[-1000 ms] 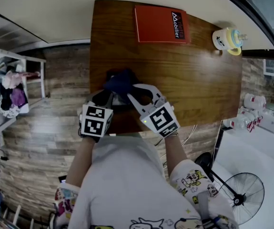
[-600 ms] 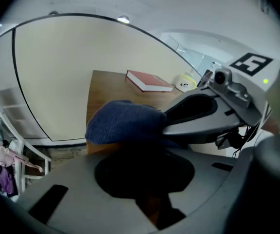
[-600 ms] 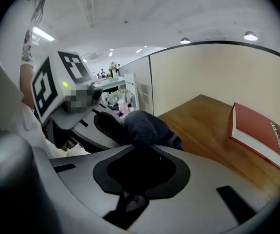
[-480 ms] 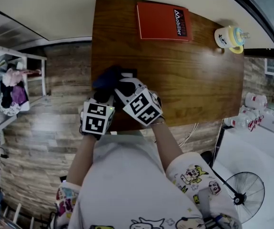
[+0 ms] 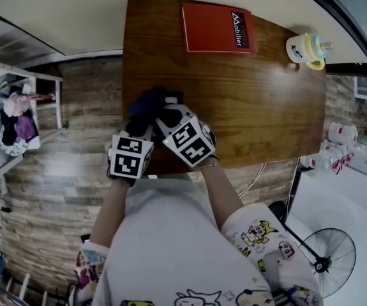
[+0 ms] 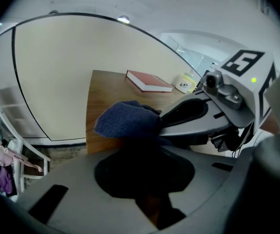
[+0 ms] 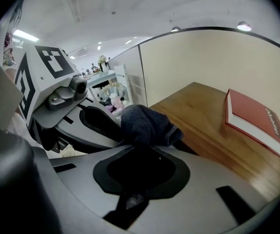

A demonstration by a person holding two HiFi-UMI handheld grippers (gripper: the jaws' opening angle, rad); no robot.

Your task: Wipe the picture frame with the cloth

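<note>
Dark blue cloth (image 5: 146,102), black picture frame (image 5: 174,97), red book (image 5: 216,29), brown woodgrain table (image 5: 266,101), yellow-and-white cup (image 5: 306,48)

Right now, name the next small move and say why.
Probably drag the cloth across the frame with the right gripper: the cloth sits bunched at its tips against the frame, which the left gripper holds.

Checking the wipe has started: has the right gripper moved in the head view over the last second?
Yes. The right gripper has shifted left along the table's near edge, away from the cup and close beside the left gripper, carrying the cloth.
</note>
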